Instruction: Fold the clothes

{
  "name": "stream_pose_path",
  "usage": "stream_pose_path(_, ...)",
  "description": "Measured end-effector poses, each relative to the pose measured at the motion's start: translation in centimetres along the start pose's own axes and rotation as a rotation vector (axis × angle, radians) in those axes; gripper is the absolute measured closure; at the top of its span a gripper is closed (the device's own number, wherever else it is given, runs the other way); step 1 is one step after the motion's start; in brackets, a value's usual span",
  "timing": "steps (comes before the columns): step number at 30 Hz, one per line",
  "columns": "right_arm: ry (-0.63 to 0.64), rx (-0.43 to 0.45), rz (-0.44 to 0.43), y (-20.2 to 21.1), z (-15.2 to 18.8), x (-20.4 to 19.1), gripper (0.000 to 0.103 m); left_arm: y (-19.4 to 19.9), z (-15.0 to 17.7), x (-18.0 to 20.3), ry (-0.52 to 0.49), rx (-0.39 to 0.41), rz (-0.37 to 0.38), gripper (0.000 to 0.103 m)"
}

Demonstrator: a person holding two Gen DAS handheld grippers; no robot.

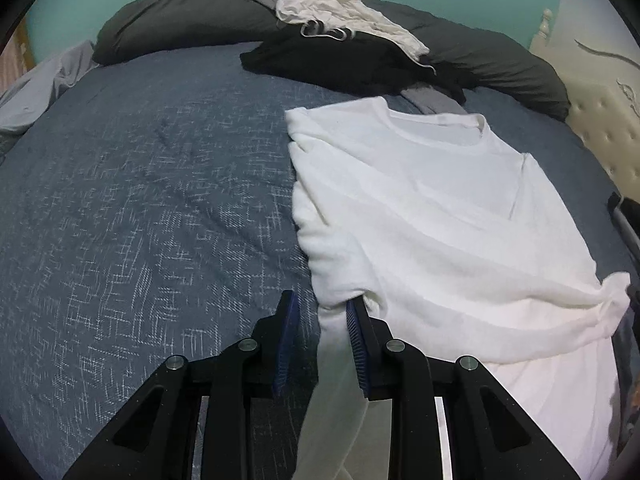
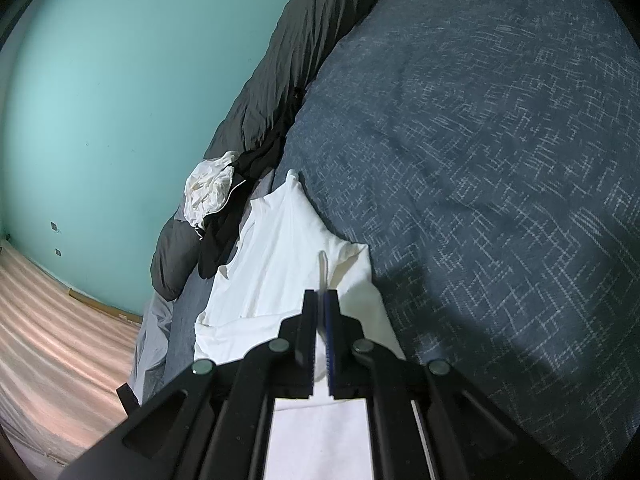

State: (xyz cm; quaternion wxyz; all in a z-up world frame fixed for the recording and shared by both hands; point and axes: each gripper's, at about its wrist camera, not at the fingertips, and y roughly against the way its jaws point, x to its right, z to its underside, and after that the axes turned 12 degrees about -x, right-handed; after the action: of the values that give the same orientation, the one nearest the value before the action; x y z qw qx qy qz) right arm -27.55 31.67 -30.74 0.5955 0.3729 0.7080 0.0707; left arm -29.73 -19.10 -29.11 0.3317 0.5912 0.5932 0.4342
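White T-shirt (image 1: 432, 208) flat, collar toward pillows (image 1: 168, 20)

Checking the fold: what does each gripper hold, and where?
Right gripper is shut on the white knit T-shirt at a fabric fold. Left gripper straddles its side edge; grip unclear.

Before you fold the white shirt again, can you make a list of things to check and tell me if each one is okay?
1. Right gripper holding the white shirt: ok, its jaws are shut on a pinch of cloth.
2. Left gripper holding the shirt: not ok, cloth hangs between the jaws, but a gap shows beside one pad.
3. Shirt lying smooth: not ok, its left side is bunched and rolled.
4. Room on the blue blanket beside the shirt: ok.
5. Pile of other clothes out of the way: ok, apart from the shirt's body; near the collar, cannot tell.
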Motion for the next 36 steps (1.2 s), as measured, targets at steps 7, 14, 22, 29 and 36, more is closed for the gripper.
stream_pose_path(7, 0.003, -0.011, -0.001, -0.3, 0.1, 0.0, 0.100, 0.2, -0.6, -0.8, 0.031, 0.037, -0.057, 0.099)
stream_pose_path(14, 0.009, -0.010, -0.001, -0.3, 0.2, -0.3, 0.100, 1.8, -0.8, -2.9, 0.109, 0.101, -0.080, 0.101)
stream_pose_path(22, 0.044, -0.014, -0.004, -0.2, 0.2, -1.2, 0.100, -0.3, -0.3, -4.8, 0.201, 0.049, -0.012, 0.101)
stream_pose_path(29, 0.132, -0.029, -0.043, 1.2, 0.8, -4.9, 0.100, -0.4, -0.4, -4.5, 0.205, 0.042, 0.025, 0.101)
stream_pose_path(36, 0.110, -0.072, -0.085, 4.4, 3.7, -7.8, 0.100, 0.0, -0.2, -4.6, 0.192, 0.038, 0.060, 0.101)
